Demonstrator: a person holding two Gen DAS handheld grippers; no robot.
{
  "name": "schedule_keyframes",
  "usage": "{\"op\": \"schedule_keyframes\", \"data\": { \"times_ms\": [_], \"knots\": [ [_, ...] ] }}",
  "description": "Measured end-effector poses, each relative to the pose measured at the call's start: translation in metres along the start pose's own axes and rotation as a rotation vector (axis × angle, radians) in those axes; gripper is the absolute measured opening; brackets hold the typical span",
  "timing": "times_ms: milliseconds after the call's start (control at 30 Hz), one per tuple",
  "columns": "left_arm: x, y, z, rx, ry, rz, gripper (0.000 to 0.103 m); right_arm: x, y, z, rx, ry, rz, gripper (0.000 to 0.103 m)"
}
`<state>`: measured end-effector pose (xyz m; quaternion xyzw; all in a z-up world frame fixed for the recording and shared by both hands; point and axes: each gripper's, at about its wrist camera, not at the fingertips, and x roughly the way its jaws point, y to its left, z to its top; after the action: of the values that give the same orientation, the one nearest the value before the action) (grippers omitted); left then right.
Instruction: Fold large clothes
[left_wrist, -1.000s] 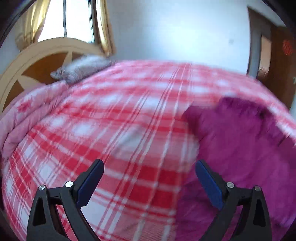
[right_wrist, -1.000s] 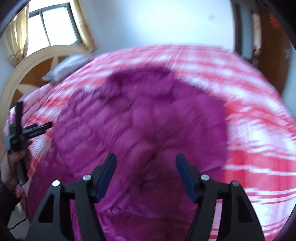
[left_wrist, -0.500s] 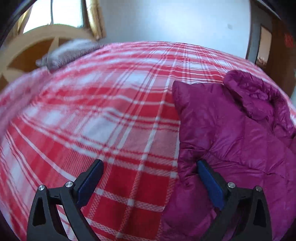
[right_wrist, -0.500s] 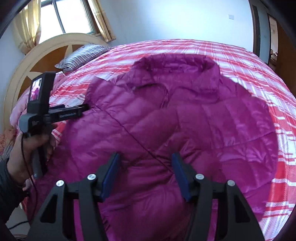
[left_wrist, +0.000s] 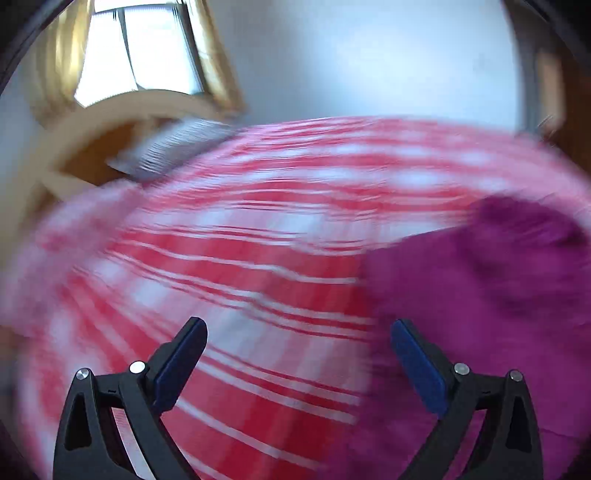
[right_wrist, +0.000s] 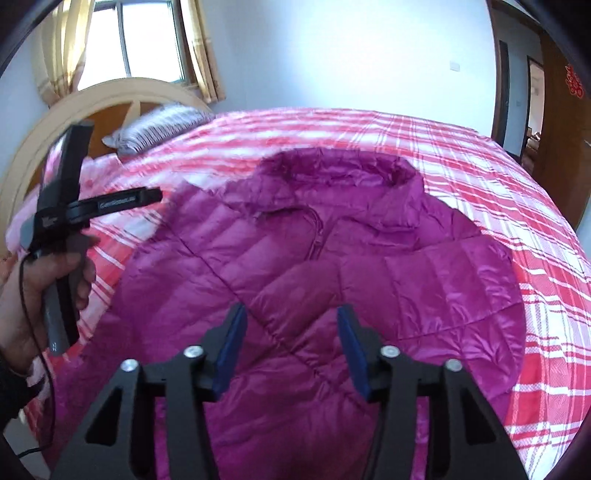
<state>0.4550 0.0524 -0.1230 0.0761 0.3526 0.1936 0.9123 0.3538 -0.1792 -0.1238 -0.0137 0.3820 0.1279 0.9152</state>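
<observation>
A magenta puffer jacket (right_wrist: 369, 266) lies front up on the red-and-white plaid bedspread (right_wrist: 498, 177), collar toward the far side, one sleeve folded across its chest. My right gripper (right_wrist: 291, 325) hovers low over the jacket's middle. Its jaws are closing, with puffy fabric under and between them, and the pads do not visibly press on it. In the blurred left wrist view my left gripper (left_wrist: 297, 326) stands open over the bedspread (left_wrist: 240, 295), its right finger at the jacket's (left_wrist: 480, 295) left edge. A hand (right_wrist: 40, 280) holds the left gripper (right_wrist: 147, 195) by the jacket's left shoulder.
A striped pillow (right_wrist: 162, 127) and a curved wooden headboard (right_wrist: 55, 122) stand at the far left under a curtained window (right_wrist: 147, 40). A folded pink quilt (right_wrist: 92, 173) lies beside the pillow. A wooden door (right_wrist: 561, 129) is at the right.
The right gripper's jaws have narrowed and it has come in low over the jacket. The left wrist view has swung and blurred, and the jacket has slid toward its right edge.
</observation>
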Motion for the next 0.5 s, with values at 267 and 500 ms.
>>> {"op": "schedule_keyframes", "data": {
  "times_ms": [267,500],
  "knots": [
    [0.047,-0.017,-0.013,0.04,0.11,-0.054,0.101,0.028,-0.003,-0.022,-0.011,0.044,-0.01,0.048],
    [0.062,0.0,-0.014,-0.055,0.17,-0.139,0.102,0.035,-0.008,-0.023,0.014,0.06,0.02,0.048]
  ]
}}
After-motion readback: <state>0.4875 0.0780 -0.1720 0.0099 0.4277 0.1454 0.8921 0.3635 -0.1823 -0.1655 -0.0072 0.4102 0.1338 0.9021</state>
